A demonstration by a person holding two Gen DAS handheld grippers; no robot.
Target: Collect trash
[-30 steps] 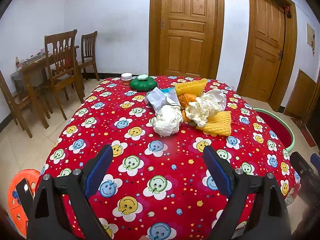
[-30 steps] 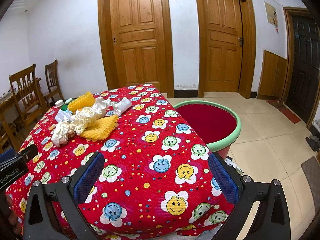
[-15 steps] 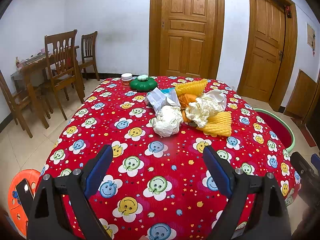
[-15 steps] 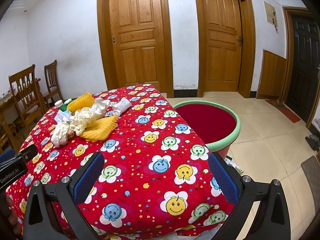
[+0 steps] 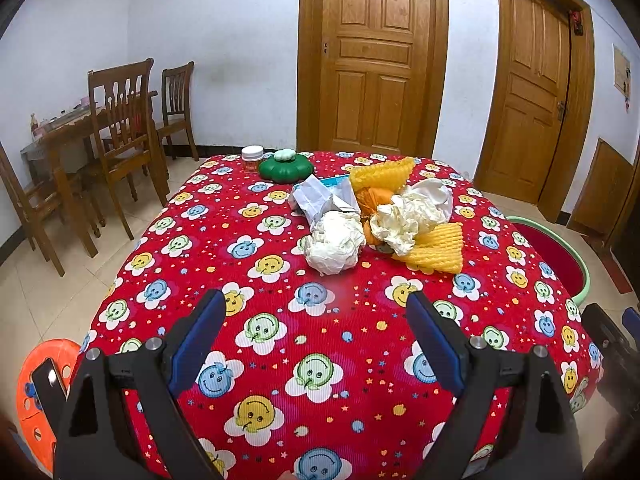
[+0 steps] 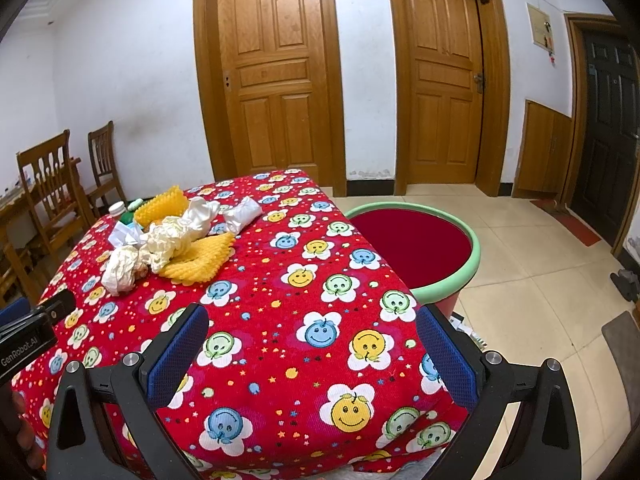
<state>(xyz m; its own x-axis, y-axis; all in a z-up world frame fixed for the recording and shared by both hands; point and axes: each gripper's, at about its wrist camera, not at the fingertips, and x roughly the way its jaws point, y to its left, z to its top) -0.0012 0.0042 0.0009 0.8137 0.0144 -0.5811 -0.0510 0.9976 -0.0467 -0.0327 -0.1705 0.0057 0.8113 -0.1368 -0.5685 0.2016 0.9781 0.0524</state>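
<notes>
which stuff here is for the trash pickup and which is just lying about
For the job: crumpled white paper, yellow foam fruit nets, torn envelope, red basin with green rim.

Lying about: green flower-shaped container, small white-lidded jar, wooden chairs.

A home dining room: wooden chairs [image 5: 120, 128], panelled doors [image 6: 276, 76], a smiley-print tablecloth [image 5: 280, 320].

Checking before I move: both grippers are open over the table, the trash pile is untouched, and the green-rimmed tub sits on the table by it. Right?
Not quite. The tub stands on the floor beside the table, as the right wrist view shows. The left gripper and right gripper are open, and the trash pile lies ungripped.
</notes>
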